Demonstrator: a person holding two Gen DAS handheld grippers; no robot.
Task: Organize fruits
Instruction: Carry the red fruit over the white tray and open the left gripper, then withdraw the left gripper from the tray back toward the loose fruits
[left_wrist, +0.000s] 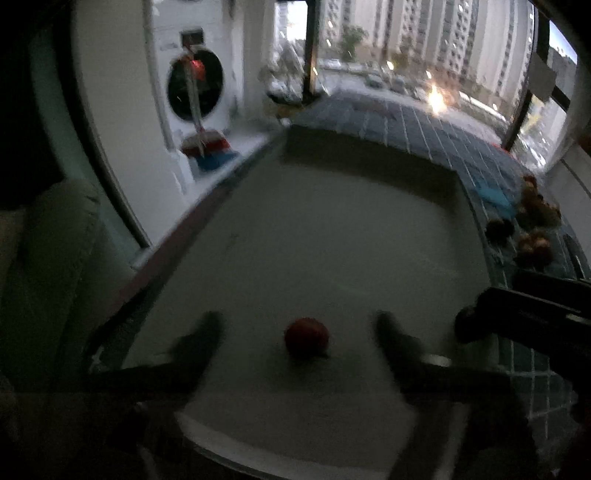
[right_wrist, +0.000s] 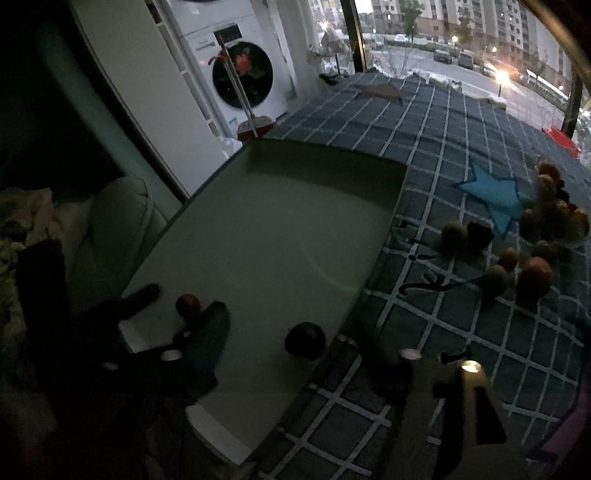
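Shallow pale rectangular tray (right_wrist: 280, 221): rests on the blue-grey quilted cover with white grid lines (right_wrist: 443, 314), apparently the collecting place for the fruit.

Small red round fruit (left_wrist: 306, 338): lies on the tray floor between the spread fingers of the left gripper (left_wrist: 301, 332), untouched; judged either just set down or about to be picked up.

Second dark round fruit (right_wrist: 306, 340): on the tray near its right wall, ahead of the right gripper (right_wrist: 295, 373). One right finger shows above the cover beside the tray; the other cannot be picked out in the dark, so its opening cannot be told.

Loose pile of small brownish and reddish fruits (right_wrist: 532, 251): on the cover right of the tray, well apart, unsorted.

Blue star patch (right_wrist: 495, 199): sewn decoration.

White front-loading washing machine (right_wrist: 240, 74): background; panel markings illegible. No readable writing anywhere.
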